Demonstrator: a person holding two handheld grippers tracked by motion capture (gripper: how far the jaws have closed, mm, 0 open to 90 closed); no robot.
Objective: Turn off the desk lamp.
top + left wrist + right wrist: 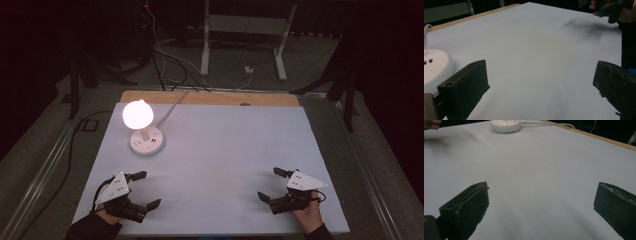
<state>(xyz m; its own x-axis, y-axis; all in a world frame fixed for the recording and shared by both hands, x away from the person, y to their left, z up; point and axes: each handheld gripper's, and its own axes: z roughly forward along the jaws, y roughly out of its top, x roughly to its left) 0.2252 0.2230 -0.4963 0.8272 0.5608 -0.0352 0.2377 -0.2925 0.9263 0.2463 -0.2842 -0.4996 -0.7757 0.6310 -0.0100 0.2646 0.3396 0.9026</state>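
Left hand-held gripper (143, 189) agape | right hand-held gripper (271, 184) agape | lamp (141, 126) glare-washed

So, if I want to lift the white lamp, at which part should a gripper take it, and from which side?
Probably the thin upright neck between the glowing head and the round base: it looks narrow enough for open jaws, while the base is wide. Come with the left gripper from the near side; the cord leaves at the far side.

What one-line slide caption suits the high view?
Two open black hand-held grippers, left gripper and right gripper, rest near a lit white globe desk lamp on a pale grey table.
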